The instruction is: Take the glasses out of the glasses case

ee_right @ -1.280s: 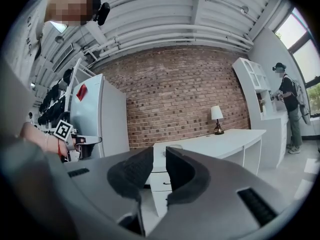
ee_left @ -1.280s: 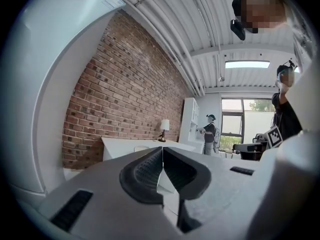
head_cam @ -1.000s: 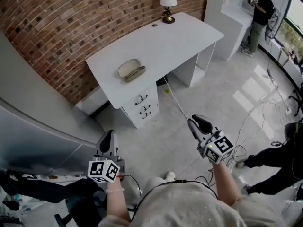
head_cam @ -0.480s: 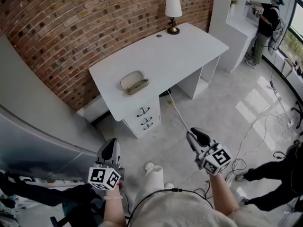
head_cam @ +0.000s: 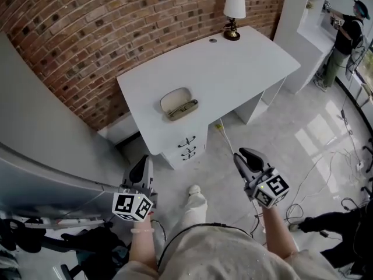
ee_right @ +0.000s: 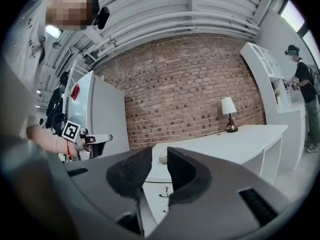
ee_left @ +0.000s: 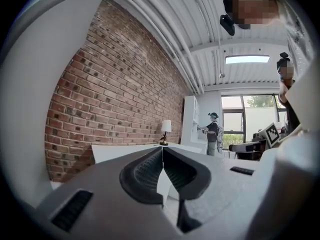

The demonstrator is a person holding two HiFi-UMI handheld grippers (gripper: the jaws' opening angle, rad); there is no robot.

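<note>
Red brick wall (head_cam: 87, 34) backs a white counter (head_cam: 245, 69) with a lamp (head_cam: 234, 10) at its far end. The glasses case (head_cam: 178, 102) lies near the front edge above the drawers (head_cam: 187, 150), with its lid apparently raised. A darker shape along its near side may be the glasses, though it is too small to be sure. Both grippers hang over the floor, well apart from the counter, so the task looks barely begun. Nothing has been touched, and the approach, the steadying of the case and the lifting-out all seem left to do. The left gripper (head_cam: 145, 161) has its jaws together at the tips with nothing between them. The right gripper (head_cam: 244, 156) has its jaws apart; they have just been opening, and they hold nothing. Only the head view shows the case from above along with the layout of the floor. The left gripper view looks level across the counter top past its closed jaws (ee_left: 162, 151) and shows the lamp, but not the case. The right gripper view catches the case (ee_right: 162, 158) as a small pale lump in the gap between its jaws. It also shows the left gripper off to its side, which the left gripper view cannot show of itself. Another person (head_cam: 347, 34) stands at the white shelves beyond the counter.
</note>
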